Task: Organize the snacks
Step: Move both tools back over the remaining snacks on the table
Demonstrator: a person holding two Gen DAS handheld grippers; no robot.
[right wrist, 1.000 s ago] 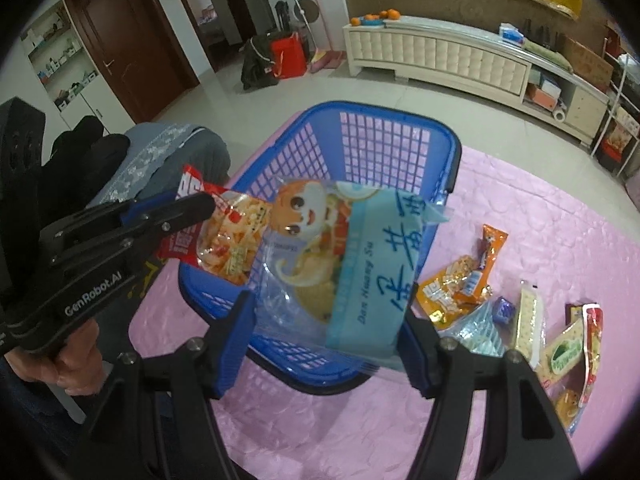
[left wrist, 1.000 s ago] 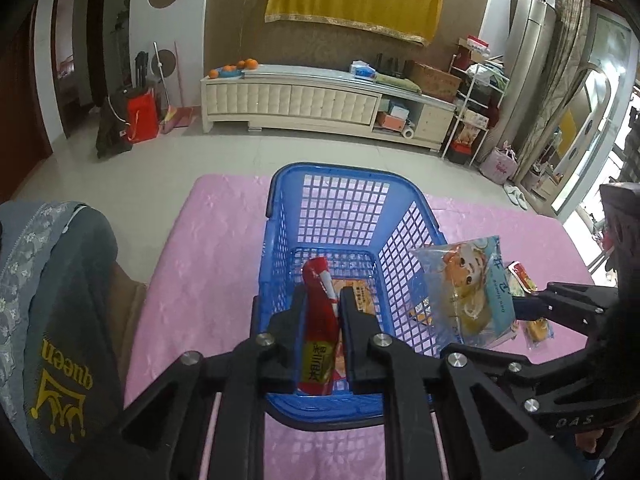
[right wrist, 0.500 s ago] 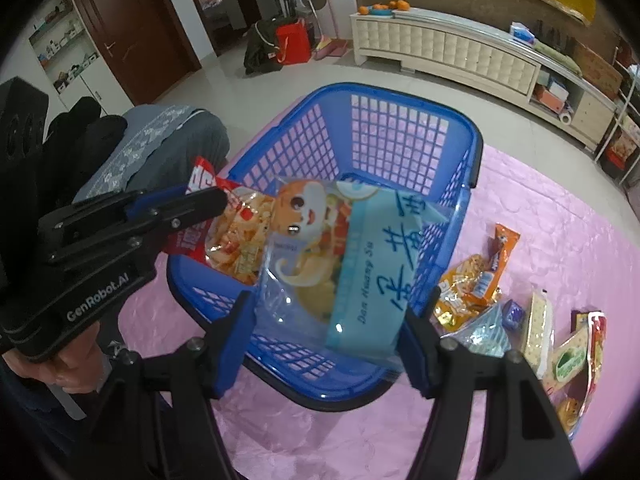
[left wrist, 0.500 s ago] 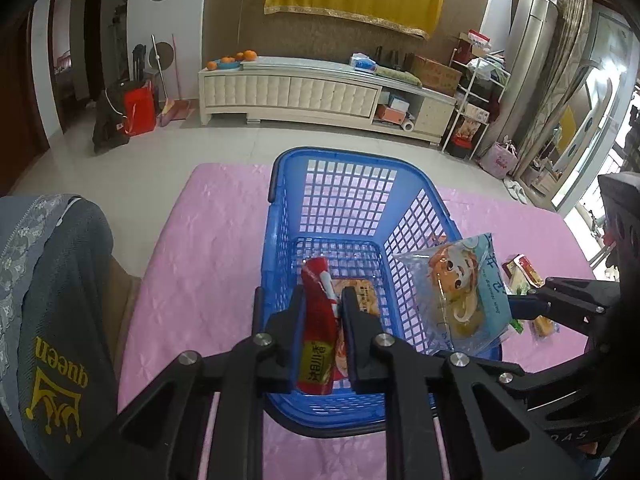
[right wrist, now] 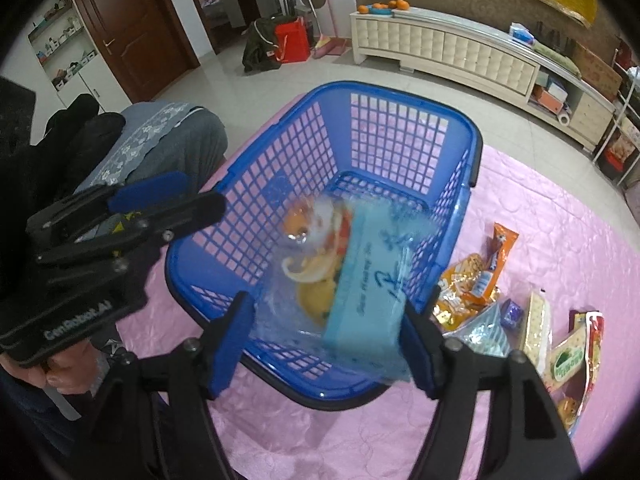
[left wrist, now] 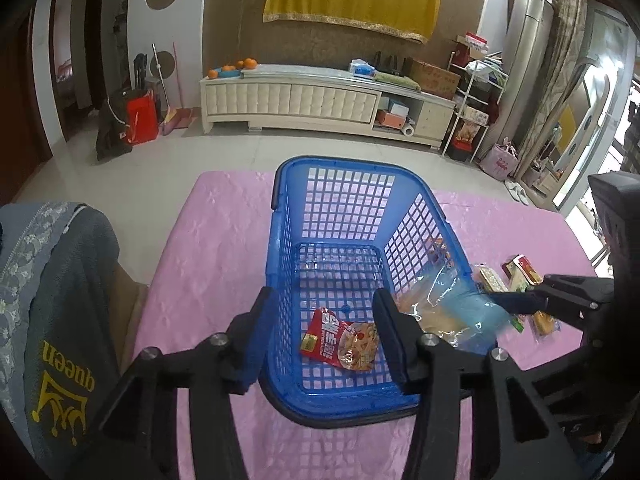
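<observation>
A blue plastic basket [left wrist: 280,264] [right wrist: 464,216] stands on the pink tablecloth [right wrist: 540,220]. A red snack packet [left wrist: 344,344] lies flat on the basket floor, below my left gripper [left wrist: 326,332] [right wrist: 200,196]. Its jaws are opening and nothing is between them. My right gripper [right wrist: 326,344] hangs over the basket's near rim, jaws opening. A clear and light-blue snack packet [right wrist: 360,280] [left wrist: 452,312] sits blurred between its fingers, tipping down into the basket, and the pads no longer press on it.
Several loose snack packets [right wrist: 480,276] lie on the cloth to the right of the basket, with one [left wrist: 520,272] beyond the right gripper. A grey chair cover [left wrist: 60,320] stands at the table's left edge. A gloved hand [right wrist: 60,152] holds the left gripper.
The left gripper opened and the red packet dropped to the basket floor. The right gripper's jaws widened and the light-blue packet tipped forward and down into the basket.
</observation>
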